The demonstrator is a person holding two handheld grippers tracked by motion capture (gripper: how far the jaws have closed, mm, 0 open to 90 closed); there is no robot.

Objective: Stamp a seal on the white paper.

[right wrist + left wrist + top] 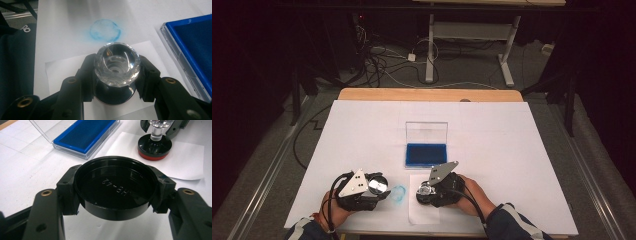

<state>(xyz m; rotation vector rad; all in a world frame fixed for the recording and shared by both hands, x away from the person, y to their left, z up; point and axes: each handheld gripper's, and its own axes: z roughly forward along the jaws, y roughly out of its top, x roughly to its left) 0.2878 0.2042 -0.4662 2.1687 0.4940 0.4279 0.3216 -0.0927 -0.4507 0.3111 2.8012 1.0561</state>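
Gripping cap [116,188] (embossed lettering, left gripper view) | stamp [117,64] on paper [65,67]

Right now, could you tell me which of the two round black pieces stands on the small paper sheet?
The stamp with the clear knob, held by the right gripper; the left gripper holds the cap.

I see a dark room: grey floor [472,75] with tangled cables [382,62], a white-legged desk [472,30] behind my white-covered table [522,150].
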